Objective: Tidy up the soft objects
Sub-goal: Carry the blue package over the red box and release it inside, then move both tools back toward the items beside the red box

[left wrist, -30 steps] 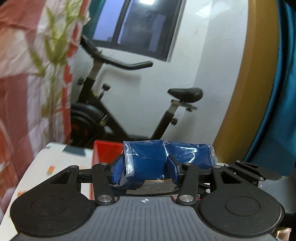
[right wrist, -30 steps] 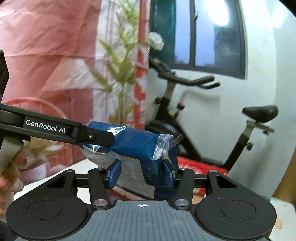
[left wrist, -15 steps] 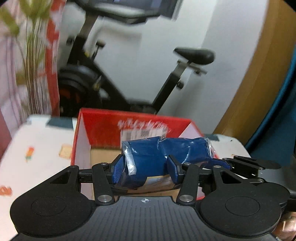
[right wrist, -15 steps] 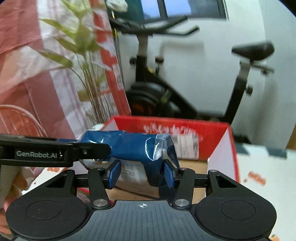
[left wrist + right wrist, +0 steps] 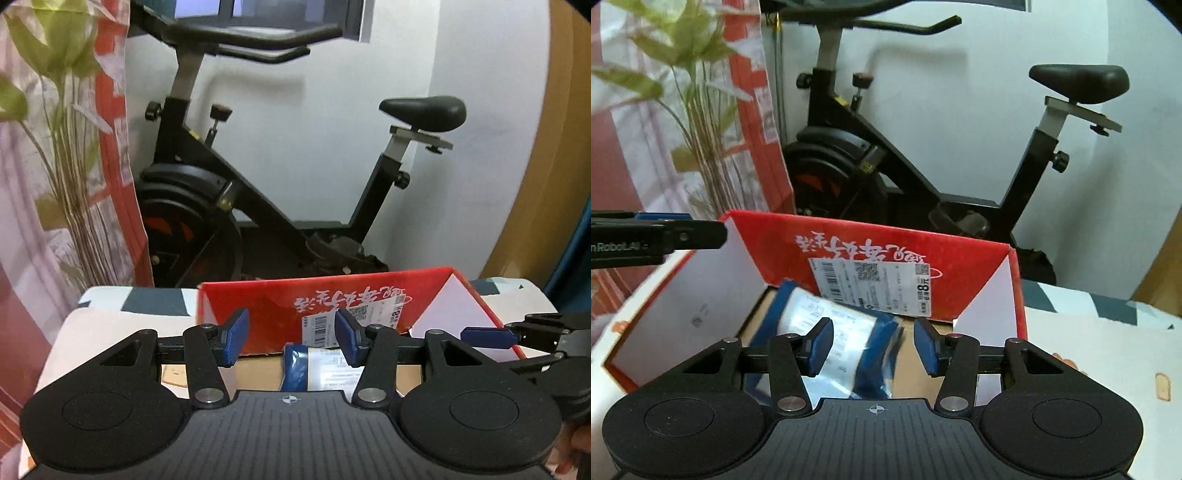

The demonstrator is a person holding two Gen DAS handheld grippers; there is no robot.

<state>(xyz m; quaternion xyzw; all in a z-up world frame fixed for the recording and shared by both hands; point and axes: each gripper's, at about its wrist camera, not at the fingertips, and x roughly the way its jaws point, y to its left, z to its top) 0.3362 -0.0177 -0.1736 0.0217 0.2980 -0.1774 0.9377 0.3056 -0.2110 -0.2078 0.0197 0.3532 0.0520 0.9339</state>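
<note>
In the left wrist view the left gripper has its blue pads spread wide with nothing gripped. Between and just below them a blue pack in clear wrap shows, lying down in the red box, partly hidden by the gripper body. Beyond the fingers stands the box's far wall with a white label. To the right of the right finger, the tip of the right gripper reaches in over the box's right side. Behind the box is an exercise bike

In the right wrist view, left of the fingers, the left gripper's black finger sticks in over the box's left wall. The right gripper is spread open too, holding nothing. The pack lies just past and under its left finger, tilted, on the box floor, apart from both pads. Right of the fingers lies a patterned table
</note>
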